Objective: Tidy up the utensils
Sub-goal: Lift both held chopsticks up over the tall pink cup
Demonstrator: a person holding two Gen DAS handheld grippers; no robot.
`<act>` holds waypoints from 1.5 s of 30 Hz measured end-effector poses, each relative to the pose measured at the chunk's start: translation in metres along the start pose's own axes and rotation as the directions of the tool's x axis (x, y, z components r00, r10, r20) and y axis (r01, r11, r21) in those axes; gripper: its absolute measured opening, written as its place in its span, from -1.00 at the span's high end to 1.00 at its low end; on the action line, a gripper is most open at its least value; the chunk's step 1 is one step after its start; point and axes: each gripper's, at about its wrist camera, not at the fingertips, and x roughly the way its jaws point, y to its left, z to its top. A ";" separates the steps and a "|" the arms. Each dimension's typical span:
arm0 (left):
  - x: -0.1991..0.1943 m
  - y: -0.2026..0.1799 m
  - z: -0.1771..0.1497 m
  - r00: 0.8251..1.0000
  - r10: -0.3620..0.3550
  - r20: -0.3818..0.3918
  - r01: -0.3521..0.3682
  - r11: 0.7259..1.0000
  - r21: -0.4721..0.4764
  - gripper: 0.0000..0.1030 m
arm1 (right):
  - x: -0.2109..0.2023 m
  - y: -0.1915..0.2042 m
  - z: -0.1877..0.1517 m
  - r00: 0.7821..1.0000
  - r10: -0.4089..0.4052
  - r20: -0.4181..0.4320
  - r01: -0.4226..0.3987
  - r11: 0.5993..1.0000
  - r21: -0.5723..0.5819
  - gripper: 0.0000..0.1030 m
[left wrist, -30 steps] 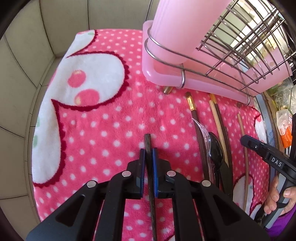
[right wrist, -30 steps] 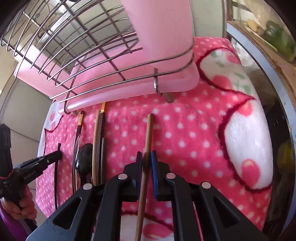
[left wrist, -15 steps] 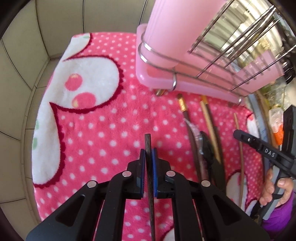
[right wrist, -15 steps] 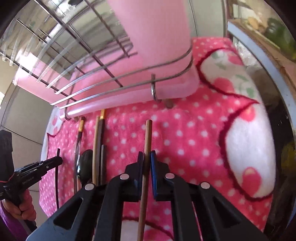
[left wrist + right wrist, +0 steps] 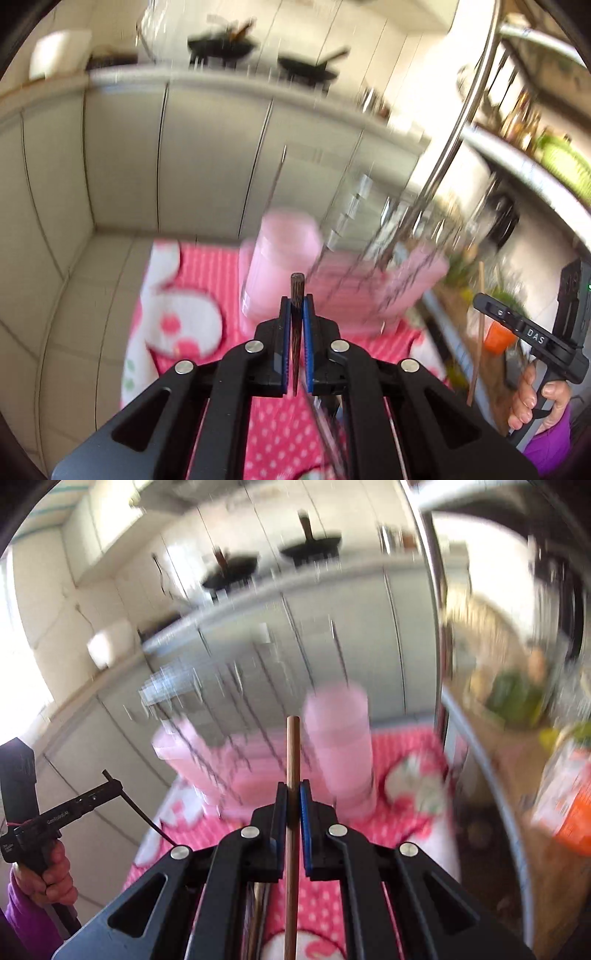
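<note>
My left gripper (image 5: 296,301) is shut on a dark wooden chopstick (image 5: 296,291), held up in the air above the pink dotted towel (image 5: 218,273). My right gripper (image 5: 294,786) is shut on a light wooden chopstick (image 5: 293,746), also lifted. Ahead of both stands a blurred pink utensil cup (image 5: 280,266) (image 5: 338,738) at the end of a wire dish rack with a pink tray (image 5: 236,768). In each wrist view the other gripper shows at the side, right gripper (image 5: 480,299) with its light chopstick (image 5: 476,332), left gripper (image 5: 110,779) with its dark one (image 5: 144,812).
Several more utensils lie blurred on the towel just below my left fingers (image 5: 325,424). Grey tiled walls (image 5: 110,166) enclose the counter corner. Black pans (image 5: 221,46) sit on a far counter. Bottles and an orange packet (image 5: 569,812) crowd the right side.
Both grippers have risen from the towel with their chopsticks and tilted up; the view now takes in the rack's top and the far kitchen, with strong motion blur.
</note>
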 end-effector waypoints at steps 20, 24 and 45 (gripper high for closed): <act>-0.003 -0.019 0.127 0.980 0.067 0.185 -0.090 0.989 0.121 0.89 | 0.008 0.009 0.152 0.881 -0.066 0.469 0.115 0.991 -0.075 0.88; 0.018 -0.013 0.124 0.989 0.081 0.123 -0.098 0.986 0.133 0.89 | 0.032 0.000 0.150 0.875 -0.091 0.476 0.139 0.988 -0.068 0.88; 0.103 0.013 0.095 0.989 0.078 -0.128 -0.069 0.995 0.073 0.89 | 0.105 -0.029 0.099 0.970 -0.167 0.178 0.176 0.984 -0.037 0.87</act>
